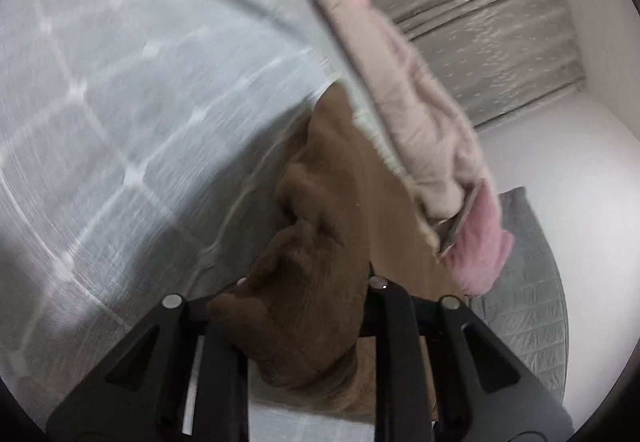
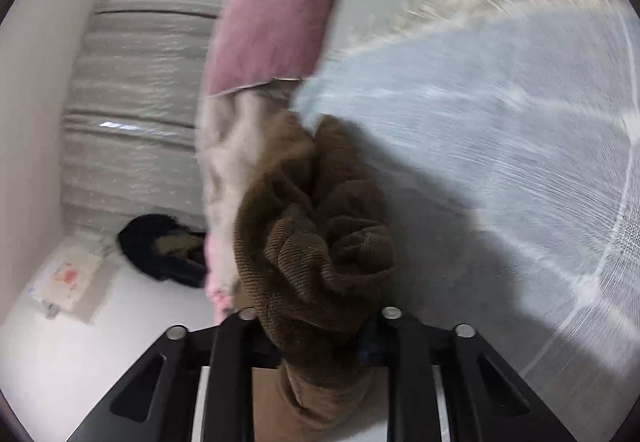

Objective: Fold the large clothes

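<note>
A brown ribbed garment (image 1: 320,234) is bunched up between the fingers of my left gripper (image 1: 308,294), which is shut on it. In the right wrist view the same brown garment (image 2: 320,242) is wadded into thick folds, and my right gripper (image 2: 320,318) is shut on that wad. The cloth hangs down behind both sets of fingers and hides their pads. It is held just above a pale blue sheet (image 1: 120,122) with white grid lines.
A pink and cream padded garment (image 1: 408,102) lies beside the brown one, and the right wrist view shows this pink and cream garment (image 2: 272,22) too. A grey quilted mat (image 1: 528,302) lies on the right. A black garment (image 2: 160,250) and papers (image 2: 68,282) lie on the white floor. A silvery padded wall (image 2: 136,114) stands behind.
</note>
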The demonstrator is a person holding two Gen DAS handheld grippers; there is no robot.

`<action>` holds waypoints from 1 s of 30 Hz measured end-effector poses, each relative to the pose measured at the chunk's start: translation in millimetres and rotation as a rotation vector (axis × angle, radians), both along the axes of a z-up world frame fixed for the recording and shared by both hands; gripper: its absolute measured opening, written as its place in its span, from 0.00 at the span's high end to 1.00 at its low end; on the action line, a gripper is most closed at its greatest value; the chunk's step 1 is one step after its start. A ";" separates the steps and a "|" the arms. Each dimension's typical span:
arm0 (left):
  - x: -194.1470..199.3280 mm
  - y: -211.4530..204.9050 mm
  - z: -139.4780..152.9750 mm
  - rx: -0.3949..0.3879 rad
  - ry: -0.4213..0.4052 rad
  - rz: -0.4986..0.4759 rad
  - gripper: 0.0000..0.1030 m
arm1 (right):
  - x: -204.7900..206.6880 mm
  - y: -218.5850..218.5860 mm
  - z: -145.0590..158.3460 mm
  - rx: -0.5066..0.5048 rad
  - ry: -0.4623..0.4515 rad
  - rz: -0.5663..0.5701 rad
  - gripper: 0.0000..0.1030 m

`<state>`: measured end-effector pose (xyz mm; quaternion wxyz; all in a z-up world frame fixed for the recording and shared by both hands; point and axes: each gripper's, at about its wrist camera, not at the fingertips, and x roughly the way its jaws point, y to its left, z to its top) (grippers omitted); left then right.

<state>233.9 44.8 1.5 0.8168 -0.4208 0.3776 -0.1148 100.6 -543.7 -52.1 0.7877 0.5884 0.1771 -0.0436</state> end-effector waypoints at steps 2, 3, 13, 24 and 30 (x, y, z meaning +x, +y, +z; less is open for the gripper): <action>-13.1 10.8 32.1 0.011 -0.068 -0.016 0.79 | -12.6 17.0 38.5 -0.045 -0.032 0.028 0.81; -20.9 20.1 45.3 0.016 -0.093 -0.021 0.80 | -18.2 21.6 47.1 -0.056 -0.036 0.038 0.81; -59.5 102.5 7.6 0.564 0.166 -0.012 0.48 | -93.5 8.4 -45.6 0.159 0.433 0.044 0.48; 47.9 71.2 14.1 0.525 0.070 -0.239 0.41 | -20.0 8.6 50.0 -0.213 0.266 0.031 0.30; 106.6 49.2 -19.5 0.466 0.163 -0.264 0.41 | 58.1 8.1 19.1 -0.413 0.419 0.030 0.32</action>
